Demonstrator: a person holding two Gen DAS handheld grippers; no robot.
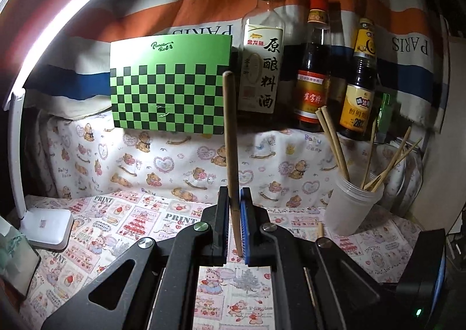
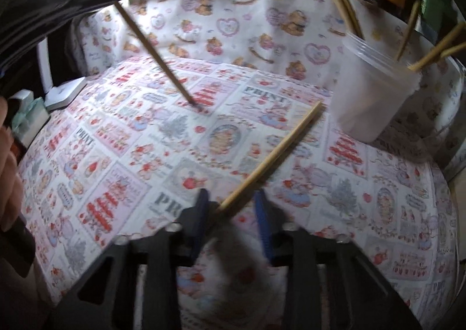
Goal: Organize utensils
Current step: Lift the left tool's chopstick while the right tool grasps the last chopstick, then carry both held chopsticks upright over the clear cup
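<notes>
My left gripper [image 1: 234,199] is shut on a brown chopstick [image 1: 230,138] and holds it upright above the cloth. The same chopstick shows in the right wrist view [image 2: 157,59], slanting down with its tip near the cloth. A translucent plastic cup [image 1: 351,207] at the right holds several chopsticks [image 1: 335,143]; it also shows in the right wrist view [image 2: 375,91]. My right gripper [image 2: 233,202] stands open around the near end of a pale chopstick [image 2: 273,152] that lies on the cloth, pointing toward the cup.
Three sauce bottles [image 1: 313,68] and a green checkered board [image 1: 170,82] stand along the back. A white desk lamp's base [image 1: 48,228] sits at the left. The patterned cloth [image 2: 116,140] covers the table. A hand [image 2: 8,161] is at the left edge.
</notes>
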